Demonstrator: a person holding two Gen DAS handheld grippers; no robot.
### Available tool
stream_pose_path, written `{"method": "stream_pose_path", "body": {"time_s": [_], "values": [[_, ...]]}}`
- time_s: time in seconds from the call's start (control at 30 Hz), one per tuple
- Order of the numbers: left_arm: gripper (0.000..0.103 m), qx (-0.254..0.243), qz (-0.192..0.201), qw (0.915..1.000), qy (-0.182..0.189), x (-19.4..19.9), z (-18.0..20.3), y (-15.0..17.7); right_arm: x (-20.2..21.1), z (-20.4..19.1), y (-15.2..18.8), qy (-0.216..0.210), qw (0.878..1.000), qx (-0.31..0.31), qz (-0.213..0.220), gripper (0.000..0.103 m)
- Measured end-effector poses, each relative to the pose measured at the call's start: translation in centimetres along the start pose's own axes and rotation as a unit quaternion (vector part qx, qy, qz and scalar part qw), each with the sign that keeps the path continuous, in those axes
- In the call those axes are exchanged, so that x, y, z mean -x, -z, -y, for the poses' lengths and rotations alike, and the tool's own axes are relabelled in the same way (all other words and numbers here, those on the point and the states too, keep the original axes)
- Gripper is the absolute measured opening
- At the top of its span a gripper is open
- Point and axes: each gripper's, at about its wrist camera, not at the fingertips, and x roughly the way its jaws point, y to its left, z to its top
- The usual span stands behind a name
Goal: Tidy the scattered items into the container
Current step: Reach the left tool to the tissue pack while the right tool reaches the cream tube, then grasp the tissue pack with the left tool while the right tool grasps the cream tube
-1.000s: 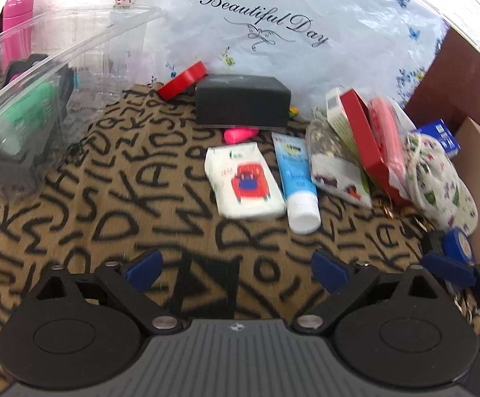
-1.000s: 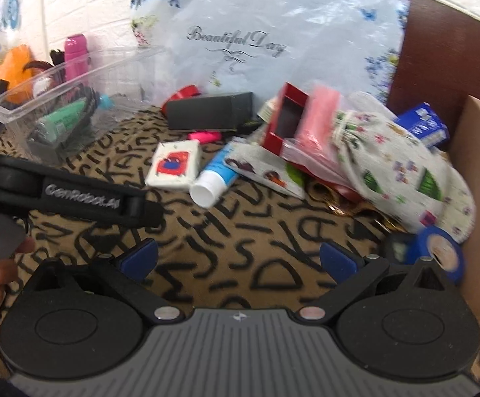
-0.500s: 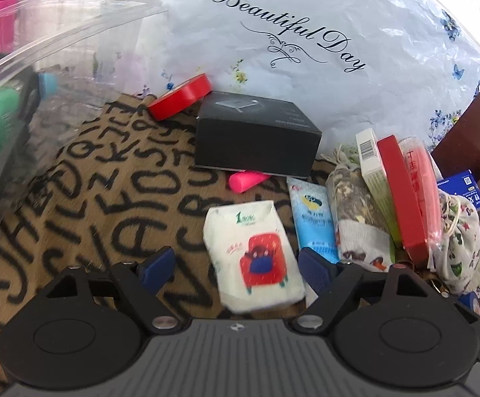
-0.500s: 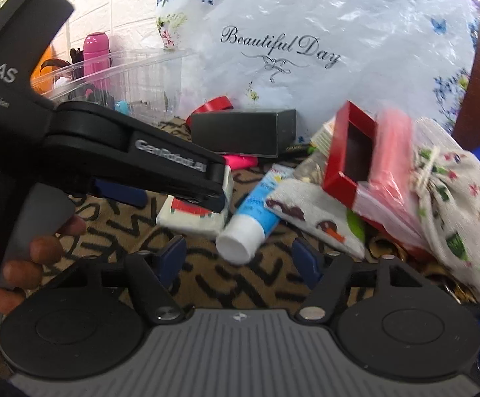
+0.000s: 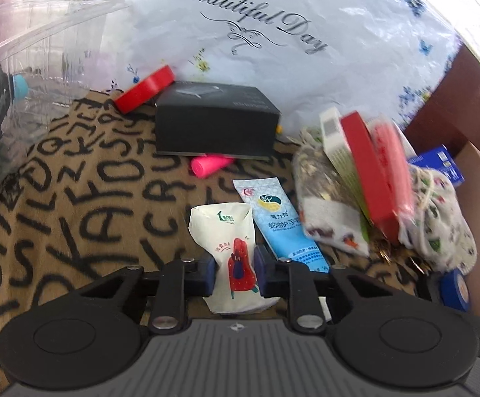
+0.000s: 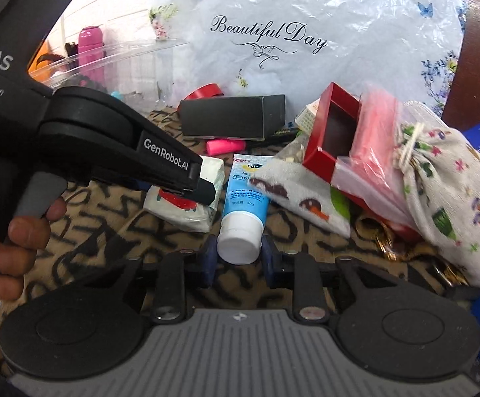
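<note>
Both grippers have just been closing, each on a separate item, so that two items can go to the container in one trip.

Left gripper: the fingers are narrow and pinch the tissue pack across its width; the soft pack bulges above and below the pads, which indicates firm contact. Most of the pack extends ahead of the fingers, resting on the letter-print table.

Right gripper: the fingers are narrow and bracket the white cap of the blue hand cream tube. The pads appear to touch the cap sides. The cap is probably chosen as the rigid end; the tube body would flatten under pressure. The body lies ahead of the fingers.

The clear plastic container stands well ahead and to the left of the left fingers, already holding some items. The black box, red tape roll, and pink marker remain scattered beyond the fingers.
</note>
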Motion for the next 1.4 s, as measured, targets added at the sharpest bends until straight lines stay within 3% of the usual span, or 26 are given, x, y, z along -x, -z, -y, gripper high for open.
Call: {"method": "stream_pose_path", "body": {"time_s": [0.4,0.57,0.67,0.73,0.83,0.9,0.93,1.0,1.1,1.23,1.33,1.4], "values": [[0.017,-0.022,-0.036,0.9978,0.051,5.5,2.4,7.2,9.4,-0.2,6.4,0.015,0.999,0.010,-0.041,0.027],[0.017,-0.062,-0.058,0.9933,0.079,7.7,4.4,10.4,14.3,0.0,9.4,0.023,0.998,-0.013,-0.059,0.027],[0.021,-0.082,-0.073,0.9890,0.098,8.5,5.4,11.7,16.5,-0.1,10.9,0.023,0.997,-0.017,-0.073,0.027],[0.026,-0.102,-0.074,0.9877,0.092,8.5,6.3,12.1,17.3,-0.2,11.6,0.028,0.997,-0.015,-0.072,0.029],[0.035,-0.114,-0.073,0.9875,0.081,8.3,7.2,12.1,17.4,-0.2,11.5,0.038,0.997,-0.019,-0.062,0.034],[0.045,-0.114,-0.071,0.9876,0.081,8.2,7.3,12.1,17.2,-0.1,11.1,0.042,0.998,-0.024,-0.050,0.047],[0.048,-0.113,-0.072,0.9878,0.079,8.0,7.4,12.1,17.1,-0.1,10.8,0.043,0.998,-0.024,-0.043,0.047],[0.047,-0.112,-0.071,0.9881,0.078,8.0,7.4,12.1,16.6,-0.2,10.2,0.045,0.998,-0.017,-0.037,0.047],[0.034,-0.116,-0.071,0.9874,0.082,8.0,7.5,12.1,15.6,-0.4,9.8,0.050,0.998,-0.007,-0.040,0.047],[0.041,-0.115,-0.065,0.9882,0.077,7.8,7.7,12.2,14.4,-0.6,9.9,0.052,0.997,-0.003,-0.050,0.047],[0.039,-0.127,-0.061,0.9872,0.074,7.6,8.2,12.4,13.8,-0.6,10.1,0.051,0.998,-0.006,-0.047,0.036],[0.031,-0.140,-0.060,0.9857,0.073,7.6,8.6,12.5,13.8,-0.5,10.2,0.047,0.998,-0.009,-0.044,0.032]]}}
